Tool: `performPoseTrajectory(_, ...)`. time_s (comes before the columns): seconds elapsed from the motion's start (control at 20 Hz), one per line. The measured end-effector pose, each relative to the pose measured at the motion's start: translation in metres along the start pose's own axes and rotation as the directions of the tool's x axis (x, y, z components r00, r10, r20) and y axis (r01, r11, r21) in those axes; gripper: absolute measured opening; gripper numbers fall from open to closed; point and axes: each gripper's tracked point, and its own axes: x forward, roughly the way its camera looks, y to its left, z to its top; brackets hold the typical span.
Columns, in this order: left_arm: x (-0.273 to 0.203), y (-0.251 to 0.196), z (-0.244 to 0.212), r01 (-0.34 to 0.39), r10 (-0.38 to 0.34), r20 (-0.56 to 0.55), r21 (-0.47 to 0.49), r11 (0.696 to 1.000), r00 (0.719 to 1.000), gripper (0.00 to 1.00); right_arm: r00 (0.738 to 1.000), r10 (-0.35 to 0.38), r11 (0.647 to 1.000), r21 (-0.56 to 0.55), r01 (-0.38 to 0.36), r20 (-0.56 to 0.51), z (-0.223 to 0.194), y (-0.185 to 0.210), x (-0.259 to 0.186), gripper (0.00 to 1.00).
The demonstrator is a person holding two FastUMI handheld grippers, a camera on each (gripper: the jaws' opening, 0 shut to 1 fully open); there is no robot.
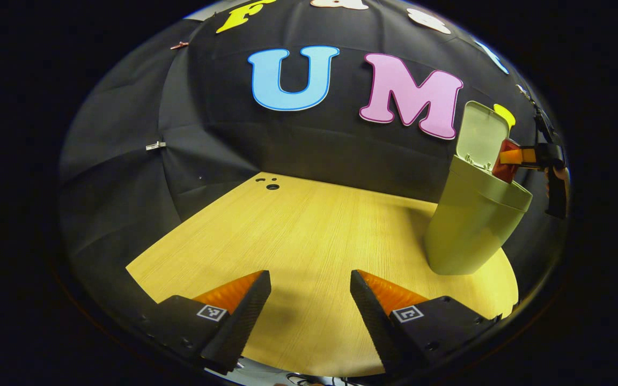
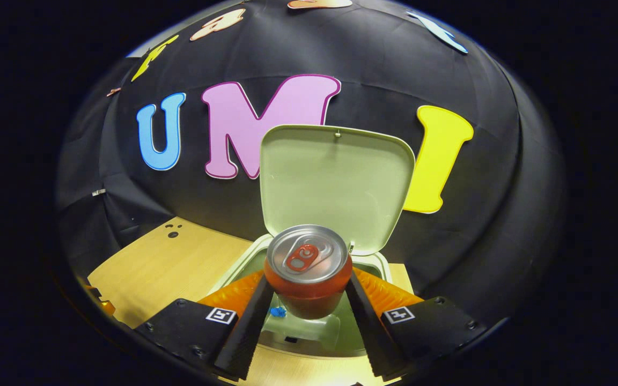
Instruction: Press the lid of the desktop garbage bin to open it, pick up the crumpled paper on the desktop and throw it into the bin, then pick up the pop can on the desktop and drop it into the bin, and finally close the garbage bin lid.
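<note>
A pale green garbage bin [image 1: 470, 225] stands on the wooden desktop [image 1: 309, 230] at the right, its lid [image 1: 482, 135] flipped upright. In the right gripper view the lid [image 2: 336, 187] stands open behind the bin's mouth [image 2: 309, 327]. My right gripper [image 2: 309, 300] is shut on a red pop can [image 2: 309, 273] with a silver top, held just above that mouth. The left gripper view shows the right gripper [image 1: 523, 158] at the bin's rim with the can [image 1: 505, 166]. My left gripper [image 1: 310, 300] hovers open over the bare desktop, left of the bin.
Black cloth walls close the desk at the back and sides. Small holes [image 1: 271, 185] sit in the desktop's far left corner. A hand [image 1: 556, 182] holds the right gripper beyond the bin. The desk's front edge lies just below my left fingers.
</note>
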Motion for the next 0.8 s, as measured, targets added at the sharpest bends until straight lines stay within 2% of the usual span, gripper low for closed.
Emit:
performPoseTrajectory(0.1, -0.001, -0.001, 0.0, 0.001, -0.001, -0.004, 0.002, 1.0, 1.0, 0.96, 1.0, -0.011, 1.0, 0.013, 0.011, 0.015, 0.005, -0.003, 0.002, 0.87)
performPoseTrajectory(0.2, -0.001, 0.0, 0.001, -0.002, 0.002, -0.006, 0.01, 1.0, 1.0, 0.96, 1.0, -0.018, 0.999, 0.028, 0.017, 0.025, 0.01, -0.004, 0.0, 0.94)
performPoseTrajectory(0.35, -0.004, 0.002, 0.001, -0.002, 0.002, -0.006, 0.017, 1.0, 1.0, 0.96, 0.997, -0.038, 0.999, 0.018, 0.037, 0.063, 0.025, -0.007, -0.004, 0.98)
performPoseTrajectory(0.6, -0.005, 0.004, -0.004, -0.002, 0.003, -0.02, 0.022, 1.0, 1.0, 0.96, 0.985, -0.035, 0.999, 0.02, 0.032, 0.166, 0.079, -0.005, -0.021, 0.98)
performPoseTrajectory(0.8, -0.007, 0.005, -0.005, -0.002, 0.002, -0.019, 0.02, 1.0, 1.0, 0.96, 0.971, -0.039, 0.998, -0.044, 0.05, 0.236, 0.127, -0.008, -0.03, 0.98)
